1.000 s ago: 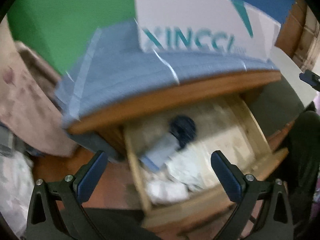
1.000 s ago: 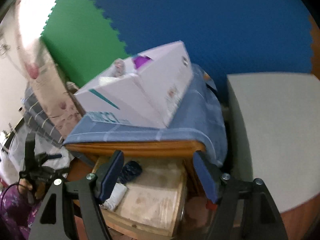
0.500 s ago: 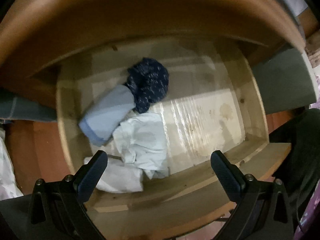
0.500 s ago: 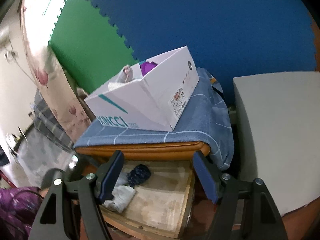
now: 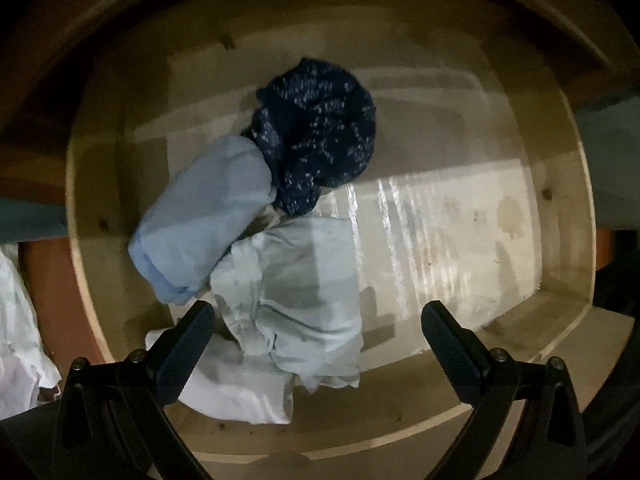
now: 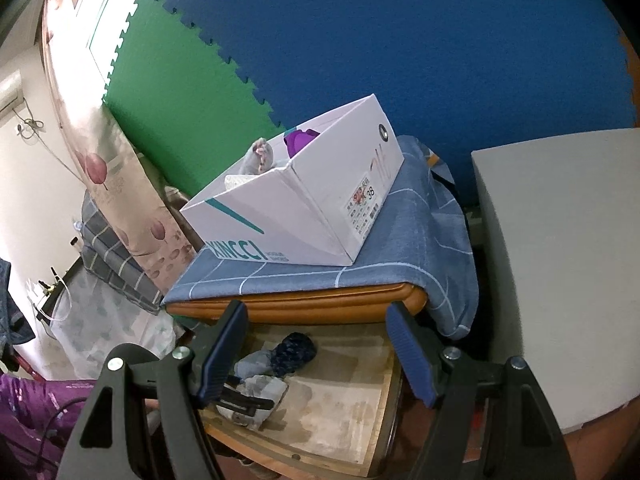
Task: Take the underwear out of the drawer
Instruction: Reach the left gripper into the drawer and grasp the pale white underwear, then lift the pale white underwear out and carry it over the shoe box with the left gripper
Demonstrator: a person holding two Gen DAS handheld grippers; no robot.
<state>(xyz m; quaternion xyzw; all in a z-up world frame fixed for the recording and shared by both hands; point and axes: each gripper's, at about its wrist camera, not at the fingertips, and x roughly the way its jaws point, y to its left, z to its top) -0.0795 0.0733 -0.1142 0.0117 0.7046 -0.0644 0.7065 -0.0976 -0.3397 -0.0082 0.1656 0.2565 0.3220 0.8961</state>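
- Far left of the right wrist view: floral curtain (image 6: 120, 184) hanging beside a green foam mat (image 6: 180, 92), with a blue foam mat (image 6: 400, 40) filling the wall further right.
- Purple sleeve (image 6: 32, 408) at the lower left edge of that view.
- Left gripper (image 5: 316, 332) pointing straight down into the open drawer (image 5: 560, 240), fingers (image 5: 188, 344) spread wide, nothing between them, hovering over the pale garments without touching.
- Inside the drawer, all bunched toward its left half: light blue rolled underwear (image 5: 204, 216) against the left side, dark blue speckled underwear (image 5: 320, 132) just beside it toward the back, touching.
- Crumpled pale white underwear (image 5: 296, 300) in front of those two, lying between the spread fingers as seen from above; white folded piece (image 5: 240, 392) under its near edge, by the front wall.
- Right half of the drawer floor bare, stained lining paper (image 5: 460, 232) catching light.
- From the right wrist view: white shoebox (image 6: 304, 216) standing on a blue checked cloth (image 6: 420, 248) that covers the cabinet top above the drawer.
- Right gripper (image 6: 316, 352) held in front of the cabinet, aimed slightly downward, fingers (image 6: 408, 356) spread apart and empty.
- Grey panel (image 6: 560, 260) at the far right, well apart from the drawer.
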